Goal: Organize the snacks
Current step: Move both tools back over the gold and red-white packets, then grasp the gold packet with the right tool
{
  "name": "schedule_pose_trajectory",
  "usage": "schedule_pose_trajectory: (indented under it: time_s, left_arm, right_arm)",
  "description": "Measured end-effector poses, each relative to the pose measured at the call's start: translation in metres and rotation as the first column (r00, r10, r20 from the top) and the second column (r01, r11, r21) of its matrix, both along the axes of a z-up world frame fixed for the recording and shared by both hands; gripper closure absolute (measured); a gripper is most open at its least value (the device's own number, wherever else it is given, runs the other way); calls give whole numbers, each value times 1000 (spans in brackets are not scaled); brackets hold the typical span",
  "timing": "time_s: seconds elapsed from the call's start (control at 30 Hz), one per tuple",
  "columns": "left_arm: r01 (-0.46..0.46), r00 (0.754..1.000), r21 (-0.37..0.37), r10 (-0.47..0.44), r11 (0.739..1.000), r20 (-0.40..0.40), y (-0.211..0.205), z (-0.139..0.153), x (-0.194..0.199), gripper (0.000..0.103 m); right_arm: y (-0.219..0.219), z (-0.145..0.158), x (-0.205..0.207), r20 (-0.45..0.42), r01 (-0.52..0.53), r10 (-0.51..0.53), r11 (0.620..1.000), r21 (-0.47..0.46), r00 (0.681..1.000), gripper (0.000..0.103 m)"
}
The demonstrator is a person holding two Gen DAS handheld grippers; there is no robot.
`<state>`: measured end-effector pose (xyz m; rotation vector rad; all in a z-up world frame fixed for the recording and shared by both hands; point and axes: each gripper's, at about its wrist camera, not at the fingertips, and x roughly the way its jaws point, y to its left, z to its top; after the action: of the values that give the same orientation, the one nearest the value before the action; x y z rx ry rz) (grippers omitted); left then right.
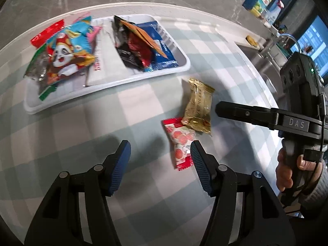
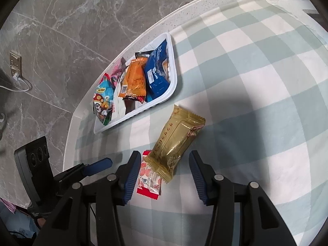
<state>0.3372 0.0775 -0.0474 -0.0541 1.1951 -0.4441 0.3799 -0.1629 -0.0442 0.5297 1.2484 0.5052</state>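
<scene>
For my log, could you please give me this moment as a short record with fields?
Surface: checked tablecloth
Tray: white tray, holding several snack packets
Loose snacks: gold packet partly overlapping the red-and-white packet, both outside the tray
Left tool: open, empty, beside the red-and-white packet
Right tool: open, empty, its fingers either side of the gold packet's near end

checked tablecloth [image 2: 256,86], white tray [image 2: 173,86], gold packet [image 2: 178,143], red-white packet [image 2: 149,181]
</scene>
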Motion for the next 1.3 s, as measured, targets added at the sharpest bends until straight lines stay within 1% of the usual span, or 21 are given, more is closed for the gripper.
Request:
schedule_pose_trajectory:
  time_s: [0.2,0.53,1.0,1.3]
  left_arm:
    - [16,1000,16,-16,1000,-12,-14,-6,3,44]
    - [44,999,45,-43,998,-23,-34,-16,9,44]
    - [72,997,77,-69,994,-30,-54,-27,10,44]
    - [66,998,88,-64,994,-24,-58,-31,14,44]
  right_arm:
    - [8,-7,6,-12,-9,9,1000,-25,1000,50]
    - [22,-14,20,-23,-21,19,995,-93,1000,49]
    - [39,-11,27,9,-70,73,979,-191,997,48]
    - [50,-9,26,40,-111,127,955,-275,991,48]
